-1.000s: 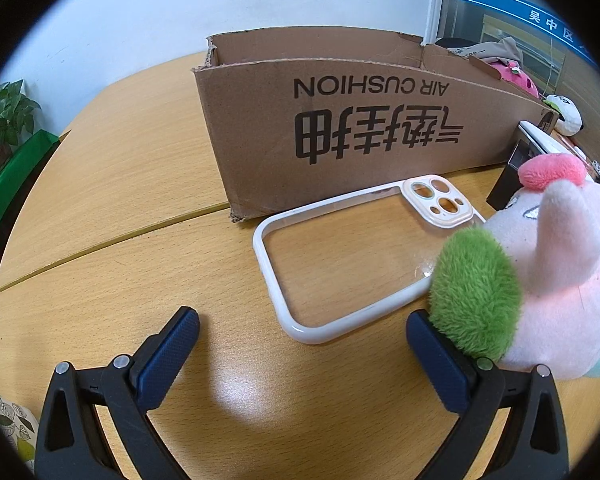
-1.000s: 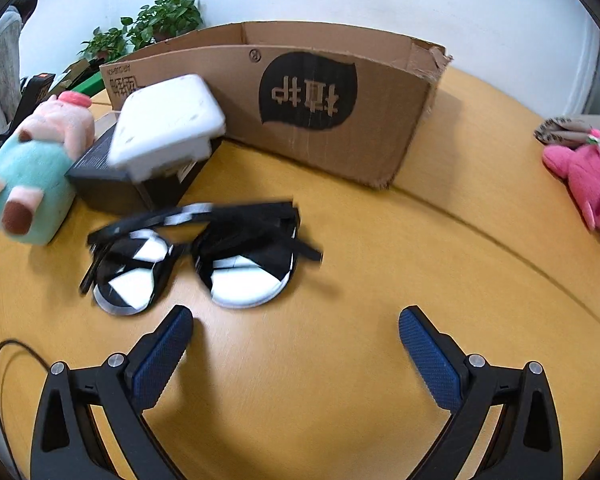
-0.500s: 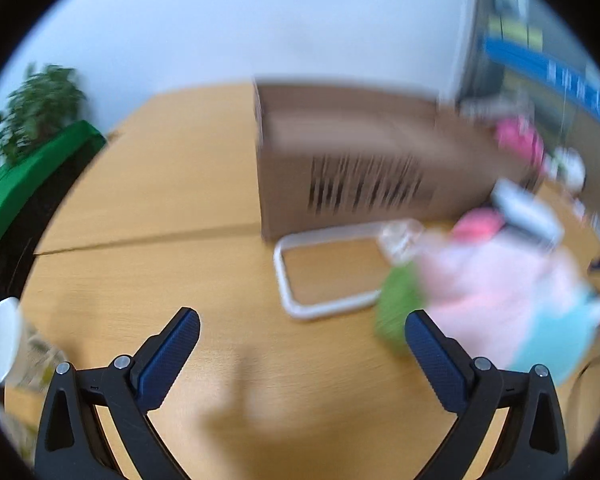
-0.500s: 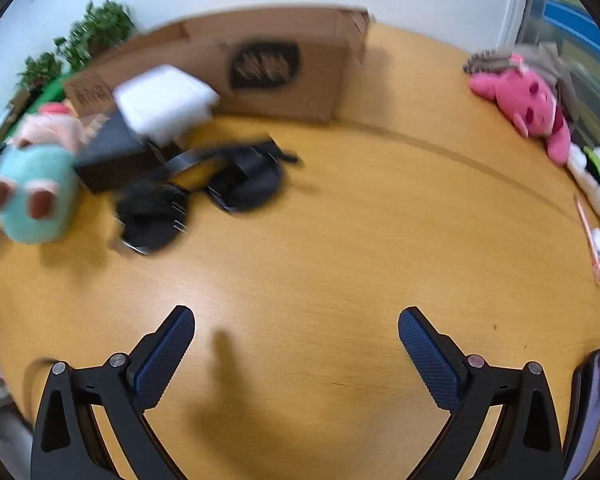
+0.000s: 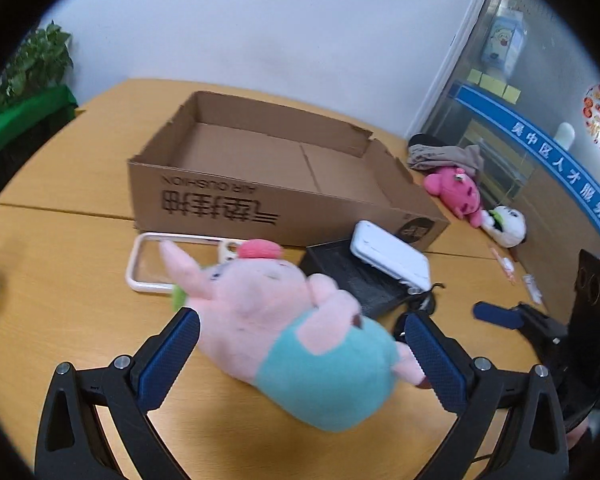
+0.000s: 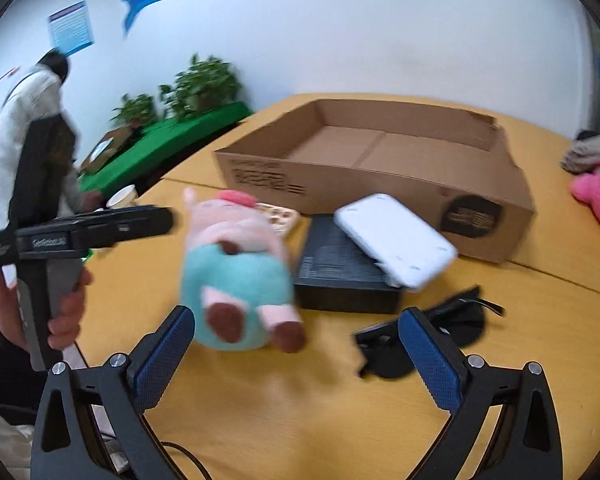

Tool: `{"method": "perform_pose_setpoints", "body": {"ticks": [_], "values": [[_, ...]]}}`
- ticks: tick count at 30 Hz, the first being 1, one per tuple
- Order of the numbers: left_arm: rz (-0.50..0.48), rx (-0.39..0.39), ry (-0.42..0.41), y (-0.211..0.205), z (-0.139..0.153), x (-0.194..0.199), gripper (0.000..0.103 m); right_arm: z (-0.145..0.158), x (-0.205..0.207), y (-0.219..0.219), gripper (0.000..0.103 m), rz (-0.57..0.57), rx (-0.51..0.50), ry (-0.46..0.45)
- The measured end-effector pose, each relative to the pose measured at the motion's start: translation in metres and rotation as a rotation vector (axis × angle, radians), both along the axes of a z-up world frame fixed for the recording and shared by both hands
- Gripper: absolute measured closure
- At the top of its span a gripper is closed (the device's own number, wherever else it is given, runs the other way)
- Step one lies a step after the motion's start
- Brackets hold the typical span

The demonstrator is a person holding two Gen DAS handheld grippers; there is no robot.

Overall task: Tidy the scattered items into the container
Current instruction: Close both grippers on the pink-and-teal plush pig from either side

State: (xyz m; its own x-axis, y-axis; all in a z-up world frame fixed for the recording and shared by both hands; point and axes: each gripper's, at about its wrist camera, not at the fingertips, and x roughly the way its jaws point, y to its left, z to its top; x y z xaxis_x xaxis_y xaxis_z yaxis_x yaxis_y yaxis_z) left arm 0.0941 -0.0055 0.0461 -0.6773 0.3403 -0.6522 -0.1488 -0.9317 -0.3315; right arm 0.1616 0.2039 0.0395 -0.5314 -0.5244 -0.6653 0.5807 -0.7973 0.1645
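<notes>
An open cardboard box (image 5: 260, 172) (image 6: 380, 160) stands at the back of the table with nothing showing inside. A pink plush pig in teal shorts (image 5: 284, 332) (image 6: 236, 264) lies in front of it. My left gripper (image 5: 302, 322) is open and the pig fills the gap between its fingers. The right wrist view shows that gripper (image 6: 160, 220) a little left of the pig, not touching it. My right gripper (image 6: 296, 320) is open above the table, between the pig and black sunglasses (image 6: 428, 340). A white phone case (image 5: 148, 264) lies by the box.
A white device (image 5: 388, 256) (image 6: 392, 236) rests on a black box (image 5: 352, 276) (image 6: 340, 276). Pink plush (image 5: 456, 192) and white plush (image 5: 508, 224) lie at far right. A paper cup (image 6: 122, 196) and plants (image 6: 204, 84) are at left; a person (image 6: 28, 120) stands behind.
Both grippers rose and pulled back, so the inside of the box now shows. The left view swung from the phone case to the pig, the right from the sunglasses toward the pig.
</notes>
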Motion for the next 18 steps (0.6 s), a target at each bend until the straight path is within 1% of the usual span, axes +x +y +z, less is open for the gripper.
{"method": "perform_pose_setpoints", "body": {"ticks": [2,4,9,11,12,13,15,18], "values": [[0.034,-0.017,0.002,0.001,-0.004,-0.002,0.001,-0.001,0.001,-0.010,0.000,0.008,0.010,0.004],[0.063,-0.029,-0.005,-0.002,-0.007,-0.004,0.001,-0.004,-0.003,-0.018,0.000,0.024,0.012,-0.016],[0.096,0.004,-0.064,-0.015,-0.020,-0.012,0.001,-0.017,-0.020,-0.035,0.000,0.045,0.000,-0.071],[0.088,0.010,-0.107,-0.017,-0.029,-0.017,0.001,-0.021,-0.022,-0.044,0.000,0.056,0.012,-0.075],[0.076,0.026,-0.127,-0.017,-0.034,-0.021,0.001,-0.023,-0.023,-0.048,0.000,0.060,0.018,-0.078],[0.059,0.069,-0.141,-0.019,-0.041,-0.024,0.001,-0.027,-0.025,-0.054,0.000,0.069,0.027,-0.087],[0.035,0.129,-0.162,-0.022,-0.047,-0.027,0.000,-0.034,-0.027,-0.065,0.000,0.085,0.039,-0.106],[0.022,0.175,-0.170,-0.026,-0.054,-0.030,0.000,-0.049,-0.034,-0.079,0.002,0.098,0.065,-0.151]]}}
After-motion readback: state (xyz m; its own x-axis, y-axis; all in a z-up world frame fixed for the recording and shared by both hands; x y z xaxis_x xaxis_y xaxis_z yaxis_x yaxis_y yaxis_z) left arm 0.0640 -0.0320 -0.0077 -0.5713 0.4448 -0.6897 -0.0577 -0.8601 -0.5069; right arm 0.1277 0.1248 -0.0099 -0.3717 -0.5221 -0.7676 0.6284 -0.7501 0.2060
